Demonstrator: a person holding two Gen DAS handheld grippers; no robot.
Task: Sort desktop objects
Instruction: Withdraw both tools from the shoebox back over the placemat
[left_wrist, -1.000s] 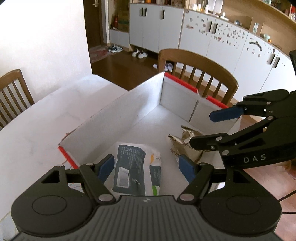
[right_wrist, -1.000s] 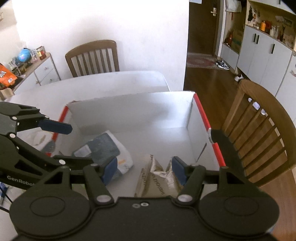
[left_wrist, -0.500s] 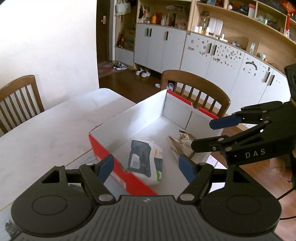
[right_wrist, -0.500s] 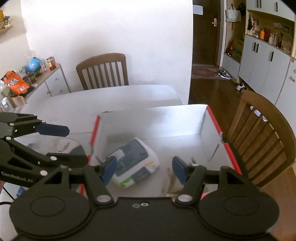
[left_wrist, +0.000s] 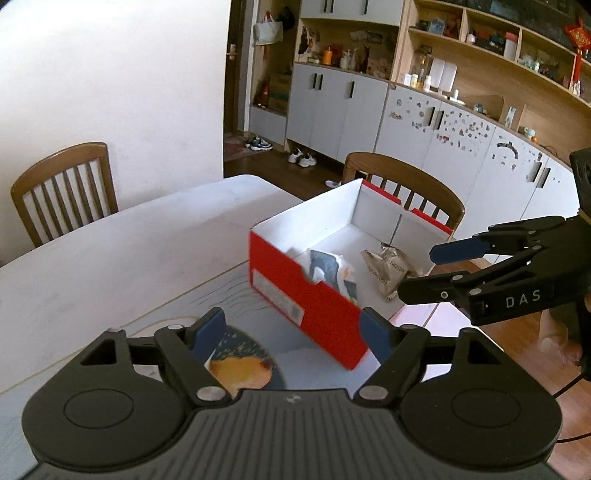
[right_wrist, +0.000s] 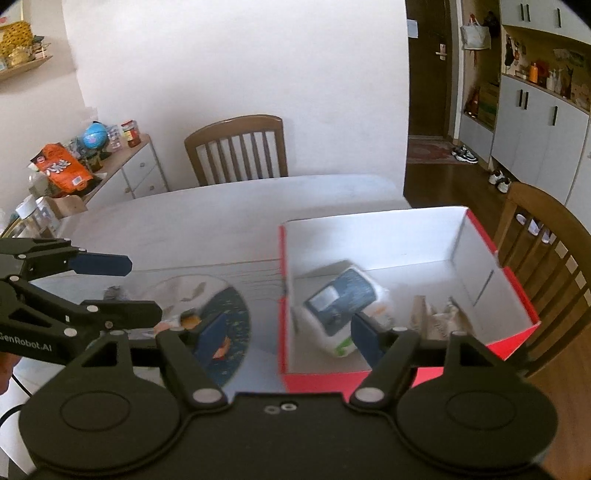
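White and faintly marbled, the one tabletop is the largest thing we see, with two wooden chairs drawn up to it: one at the far side, the other behind the box. On the tabletop's right part stands one red box with a white inside. Two packets lie on its floor: a white and dark blue packet toward the left wall, and a crumpled gold packet to the right of it, apart from the first. Outside the box, just left of its red wall, we see one round dark blue mat lying flat on the tabletop, with something orange and white on it that we cannot make out through the blur.

We count two grippers, each with two blue-padded fingers. The left gripper hangs over the mat and the box's near corner, its fingers opening with nothing between them. The right gripper hangs over the box's near left corner, its fingers opening too and likewise holding nothing. Both are clear of the packets.
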